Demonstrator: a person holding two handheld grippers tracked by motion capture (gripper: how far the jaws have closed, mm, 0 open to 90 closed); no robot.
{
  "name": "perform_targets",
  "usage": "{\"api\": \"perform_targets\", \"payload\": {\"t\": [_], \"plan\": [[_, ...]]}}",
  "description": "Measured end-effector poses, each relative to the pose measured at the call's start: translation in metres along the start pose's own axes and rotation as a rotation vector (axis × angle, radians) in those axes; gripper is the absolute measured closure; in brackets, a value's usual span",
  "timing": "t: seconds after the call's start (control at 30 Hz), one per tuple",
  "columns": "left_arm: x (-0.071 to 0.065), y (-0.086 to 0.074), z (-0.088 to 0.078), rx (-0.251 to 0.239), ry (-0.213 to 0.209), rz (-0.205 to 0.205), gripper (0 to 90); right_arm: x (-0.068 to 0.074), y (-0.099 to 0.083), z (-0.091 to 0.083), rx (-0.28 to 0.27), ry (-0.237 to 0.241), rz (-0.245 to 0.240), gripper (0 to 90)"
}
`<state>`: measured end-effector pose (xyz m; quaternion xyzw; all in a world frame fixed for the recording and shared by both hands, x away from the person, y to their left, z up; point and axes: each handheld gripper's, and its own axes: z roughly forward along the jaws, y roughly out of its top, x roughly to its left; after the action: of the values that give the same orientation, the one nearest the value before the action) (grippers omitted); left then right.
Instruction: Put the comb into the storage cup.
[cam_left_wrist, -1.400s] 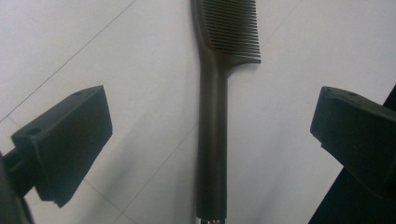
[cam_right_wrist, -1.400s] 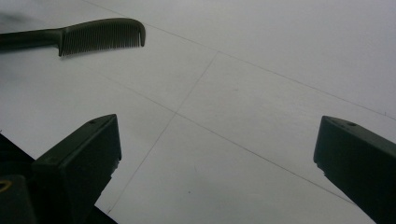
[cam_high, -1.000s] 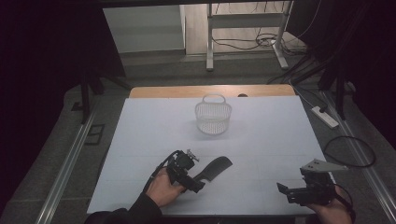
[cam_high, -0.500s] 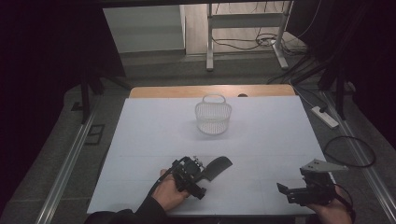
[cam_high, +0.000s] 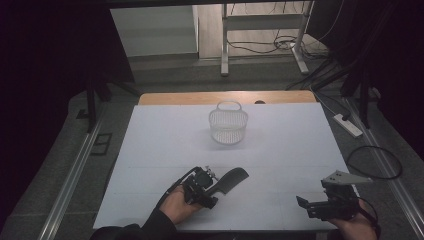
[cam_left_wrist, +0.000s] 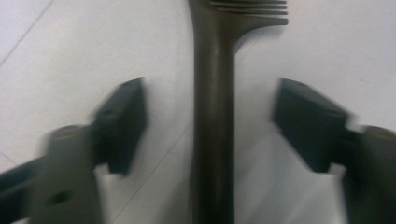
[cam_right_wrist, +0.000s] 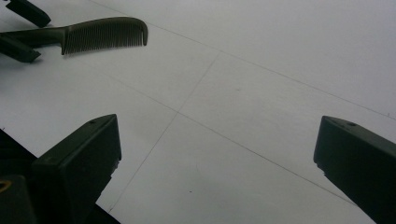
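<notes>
While its jaws have just been closing, the left gripper (cam_left_wrist: 210, 126) is set astride the comb (cam_left_wrist: 212, 116) handle, pads untouching; right gripper (cam_high: 305, 204), at 4 o'clock, is held wide, empty

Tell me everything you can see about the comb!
The comb is dark, plastic-looking, and one piece: a long straight handle and a curved head with a row of fine teeth. It lies flat on the white table, near the front edge, in front of the wire basket. The left gripper straddles its handle; the jaws have just been closing, but gaps show on both sides, so the pads are not pressing it yet.
</notes>
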<state>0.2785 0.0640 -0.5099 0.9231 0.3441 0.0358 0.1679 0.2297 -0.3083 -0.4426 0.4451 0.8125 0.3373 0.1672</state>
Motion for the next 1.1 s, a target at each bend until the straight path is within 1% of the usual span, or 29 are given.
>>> {"api": "perform_targets", "payload": {"t": [0.03,0.07,0.1,0.13,0.17,0.23,0.27,0.33,0.43,0.53,0.57,0.6,0.73,0.93,1.1], "plan": [[0.0,0.0,0.0,0.0,0.001,0.001,42.6,0.0,0.0,0.0,0.0,0.0,0.0,1.0],[0.0,0.0,-0.001,0.0,0.001,-0.003,45.6,0.0,0.0,0.0,0.0,0.0,0.0,1.0],[0.0,0.0,-0.001,-0.003,-0.001,-0.008,54.3,0.0,0.0,0.0,0.001,0.0,-0.001,1.0],[0.0,0.0,-0.002,-0.006,0.001,-0.013,60.2,0.0,0.0,0.0,0.001,0.0,-0.001,1.0],[0.001,-0.001,-0.002,-0.011,-0.004,-0.016,60.2,0.0,0.0,0.0,0.001,0.0,-0.001,1.0],[0.002,-0.002,-0.003,-0.016,-0.011,-0.015,71.4,0.0,0.0,0.0,0.001,0.0,-0.002,1.0],[0.002,-0.002,-0.003,-0.015,-0.015,-0.021,71.9,0.0,0.0,0.0,0.001,0.0,-0.002,1.0],[0.003,-0.001,-0.003,-0.016,-0.016,-0.019,72.2,0.0,0.0,0.0,0.001,0.0,-0.003,1.0],[0.002,-0.003,-0.003,-0.03,-0.01,-0.017,72.4,0.0,0.0,0.0,0.001,0.0,-0.003,1.1],[0.003,-0.002,-0.003,-0.044,-0.021,-0.024,72.5,0.001,0.0,0.0,0.001,0.001,-0.004,1.1],[0.004,-0.002,-0.003,-0.052,-0.028,-0.025,72.4,0.001,0.0,0.0,0.001,0.0,-0.004,1.0],[0.005,-0.002,-0.003,-0.067,-0.049,-0.034,72.4,0.0,0.0,0.0,0.0,0.001,-0.003,1.1],[0.004,-0.002,-0.005,-0.086,-0.049,-0.028,72.4,0.0,0.0,0.0,0.0,0.001,-0.003,1.1],[0.004,-0.002,-0.013,-0.142,-0.076,-0.033,72.5,0.0,0.0,0.0,-0.001,0.0,-0.003,1.1],[0.005,-0.003,-0.018,-0.186,-0.082,-0.023,72.4,0.001,0.0,-0.001,-0.003,0.0,-0.005,1.0]]}}
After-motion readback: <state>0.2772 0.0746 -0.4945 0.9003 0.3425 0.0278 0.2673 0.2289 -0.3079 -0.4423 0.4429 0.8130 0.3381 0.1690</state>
